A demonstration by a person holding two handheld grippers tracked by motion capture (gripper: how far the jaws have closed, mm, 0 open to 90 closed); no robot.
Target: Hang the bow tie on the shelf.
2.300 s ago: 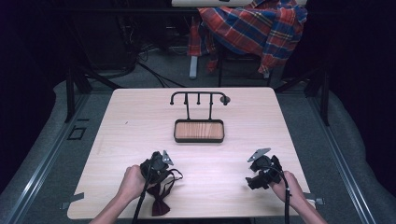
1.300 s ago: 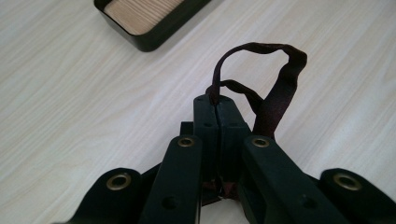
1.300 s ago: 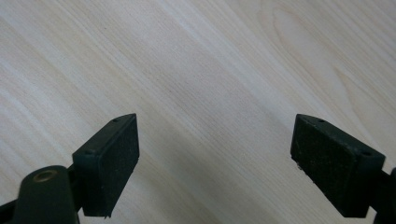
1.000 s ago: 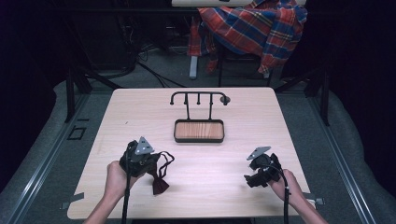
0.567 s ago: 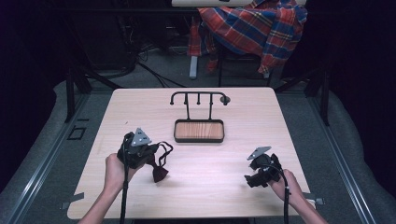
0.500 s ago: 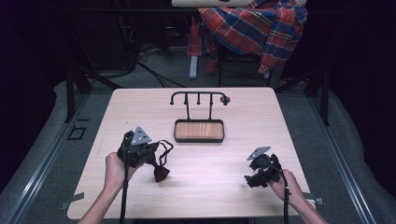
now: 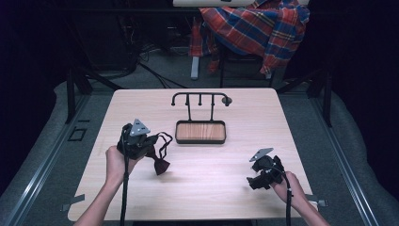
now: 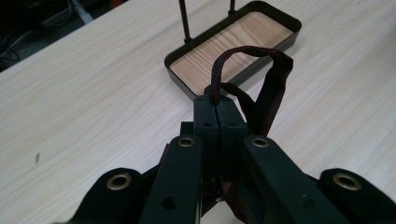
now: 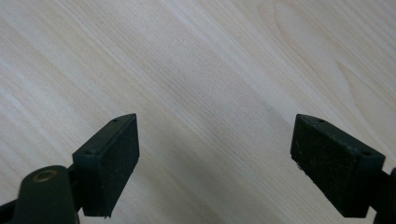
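Two grippers are over the table [image 7: 282, 117], and just one is working. The left gripper [image 7: 151, 147] has its jaws pressed together on the thin strap of a dark red bow tie [image 7: 161, 165]; in the left gripper view the strap [image 8: 275, 79] loops up out of the closed jaws, and from above the bow itself hangs just below the gripper, close over the tabletop, on the near left part of the table. The right gripper [image 7: 256, 181] sits low over the bare wood at the near right, jaws wide apart with nothing between them.

I'd say the step in hand is the carry: the tie is picked up and pointed toward the small stand [image 7: 200, 98] with its row of pegs over a wooden tray [image 7: 200, 132] at the middle of the table. The next move, to my eye, calls for lifting the strap loop high enough to clear a peg and dropping it over, keeping the loop open; the idle gripper could spread it.
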